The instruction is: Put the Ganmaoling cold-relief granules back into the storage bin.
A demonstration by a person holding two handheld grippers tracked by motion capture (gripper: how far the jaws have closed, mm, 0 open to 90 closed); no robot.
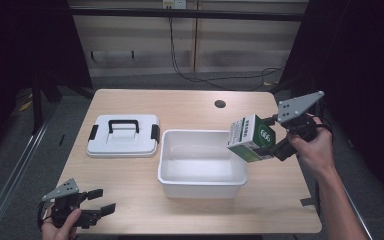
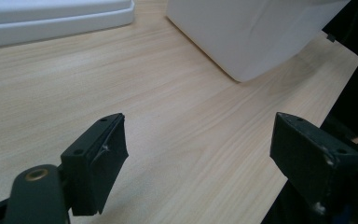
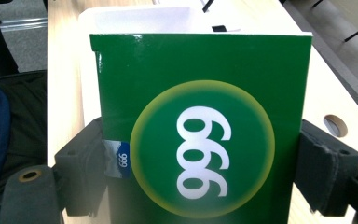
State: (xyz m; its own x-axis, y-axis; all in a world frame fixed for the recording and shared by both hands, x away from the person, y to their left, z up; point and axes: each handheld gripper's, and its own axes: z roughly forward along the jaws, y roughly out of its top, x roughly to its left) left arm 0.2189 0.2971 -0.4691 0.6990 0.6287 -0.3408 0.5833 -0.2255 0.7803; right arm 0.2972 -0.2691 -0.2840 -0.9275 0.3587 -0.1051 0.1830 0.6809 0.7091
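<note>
Idling at the near left corner of the table (image 1: 130,200), the left gripper (image 1: 99,201) is resting low with its jaws spread wide and nothing between them, probably parked there so as not to crowd the work; beyond it the white lid (image 1: 123,135) with its black handle is lying flat on the wood, just beside the open white bin (image 1: 202,162), which is leaving the bin's mouth free for loading; over the bin's right rim the green carton (image 1: 250,138) is hanging tilted, its "999" face turned toward the hand; the right gripper (image 1: 272,141) is pinching that carton by its two sides, seemingly so it can be lowered inside.
</note>
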